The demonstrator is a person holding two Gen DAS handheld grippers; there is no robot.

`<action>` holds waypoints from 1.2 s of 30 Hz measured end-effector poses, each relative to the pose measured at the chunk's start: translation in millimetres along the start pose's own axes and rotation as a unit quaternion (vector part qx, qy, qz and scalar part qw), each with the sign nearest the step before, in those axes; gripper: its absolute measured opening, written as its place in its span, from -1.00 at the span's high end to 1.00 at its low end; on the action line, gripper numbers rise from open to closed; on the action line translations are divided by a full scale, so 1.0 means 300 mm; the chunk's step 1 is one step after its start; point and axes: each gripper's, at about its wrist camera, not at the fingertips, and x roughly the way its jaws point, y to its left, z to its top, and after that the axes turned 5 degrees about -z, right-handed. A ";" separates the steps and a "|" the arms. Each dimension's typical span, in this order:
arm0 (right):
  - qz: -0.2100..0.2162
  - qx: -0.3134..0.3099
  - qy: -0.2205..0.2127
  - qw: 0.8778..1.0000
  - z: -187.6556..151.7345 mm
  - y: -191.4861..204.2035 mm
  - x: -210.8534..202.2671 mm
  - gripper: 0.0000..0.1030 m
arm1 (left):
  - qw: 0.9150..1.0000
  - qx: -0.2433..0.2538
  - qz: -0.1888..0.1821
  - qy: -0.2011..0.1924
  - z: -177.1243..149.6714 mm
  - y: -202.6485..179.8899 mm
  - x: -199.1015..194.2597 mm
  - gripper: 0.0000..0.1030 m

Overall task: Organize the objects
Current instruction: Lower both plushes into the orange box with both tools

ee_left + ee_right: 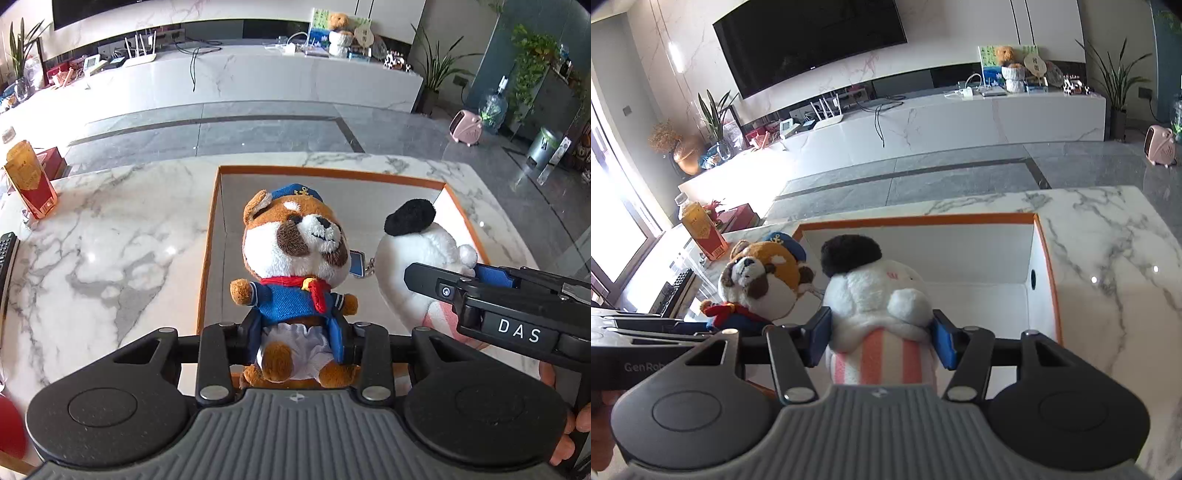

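The sailor dog plush (295,273) sits upright in my left gripper (295,334), whose blue pads pinch its waist from both sides; head up, legs dangling toward me, it hangs over the near left part of the orange-edged box (212,236). Its face turns slightly to my right, its long axis running from feet near me to the blue anchor cap away from me. Just beside it, a small keychain tag (357,263) hangs between the two toys. My right gripper (882,338) pinches the white plush (875,291) at its pink-striped lower body, black pom-pom on top, also upright and held over the box's open white interior. The two toys are close together, side by side, and each gripper's body crowds the other's view: the right one shows "DAS" in the left wrist view, the left one shows "GenRob" cut off at the frame edge. The box rests on the marble counter (110,240). Further left on the counter stands a red and gold carton (29,181), its print too small to read. Beyond, across the grey floor, a long white TV cabinet (960,118) carries a router, cables and a teddy bear, under a dark wall television (812,37).
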 end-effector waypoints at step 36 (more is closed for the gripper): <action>0.028 0.089 0.141 0.986 -0.051 0.004 0.376 -0.13 | 0.998 0.023 0.041 -0.032 0.003 0.115 -0.037 -0.11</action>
